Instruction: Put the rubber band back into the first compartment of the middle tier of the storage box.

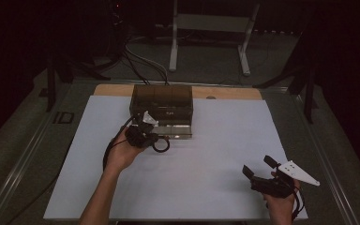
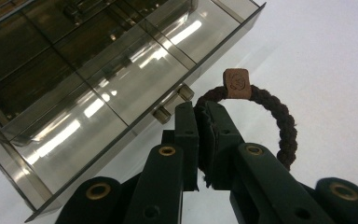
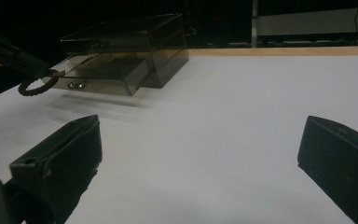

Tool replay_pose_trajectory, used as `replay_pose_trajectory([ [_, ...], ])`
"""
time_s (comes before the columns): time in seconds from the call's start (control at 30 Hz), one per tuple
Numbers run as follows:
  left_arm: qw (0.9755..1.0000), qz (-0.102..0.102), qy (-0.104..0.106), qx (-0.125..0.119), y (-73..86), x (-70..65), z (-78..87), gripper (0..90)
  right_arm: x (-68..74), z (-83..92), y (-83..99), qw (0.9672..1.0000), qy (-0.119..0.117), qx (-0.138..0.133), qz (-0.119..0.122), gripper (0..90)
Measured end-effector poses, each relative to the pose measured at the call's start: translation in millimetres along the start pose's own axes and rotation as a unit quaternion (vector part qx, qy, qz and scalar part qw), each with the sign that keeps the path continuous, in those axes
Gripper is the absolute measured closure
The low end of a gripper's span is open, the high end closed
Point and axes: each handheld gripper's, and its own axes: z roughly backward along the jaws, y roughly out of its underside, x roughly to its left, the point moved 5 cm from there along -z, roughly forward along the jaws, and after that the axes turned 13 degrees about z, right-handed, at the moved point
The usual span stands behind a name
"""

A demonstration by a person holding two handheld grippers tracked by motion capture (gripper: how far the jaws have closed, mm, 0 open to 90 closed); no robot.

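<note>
Glossy smoky clear-plastic drawer box point(image 2: 98, 93) — rough twisted-cord ring point(image 2: 279, 121) with a matt wooden bead point(image 2: 237, 84).

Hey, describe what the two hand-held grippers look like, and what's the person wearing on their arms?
Both are black: the left hand-held gripper has flat jaws on linkage arms with brass-coloured rivets, and a black cable. The right hand-held gripper carries a pale three-cornered plate. The forearms are bare, no sleeves in view.

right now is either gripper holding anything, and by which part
The left gripper is shut on the dark braided cord bracelet, pinching the cord beside its small brown tag. The right gripper is open, holding nothing.
</note>
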Motion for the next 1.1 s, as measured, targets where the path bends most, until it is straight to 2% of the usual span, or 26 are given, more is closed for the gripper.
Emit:
replay_pose_trajectory([
  [0.23,0.9999,0.008,-0.007,-0.005,-2.6,7.7,3.5,86.7,-0.1,0.1,0.0,1.0000,0.000,0.000,0.000,0.0],
  [1.1,0.9995,0.022,-0.019,-0.011,-9.9,21.2,8.5,86.7,0.3,-0.5,0.3,1.0000,-0.001,0.001,0.001,0.0],
])
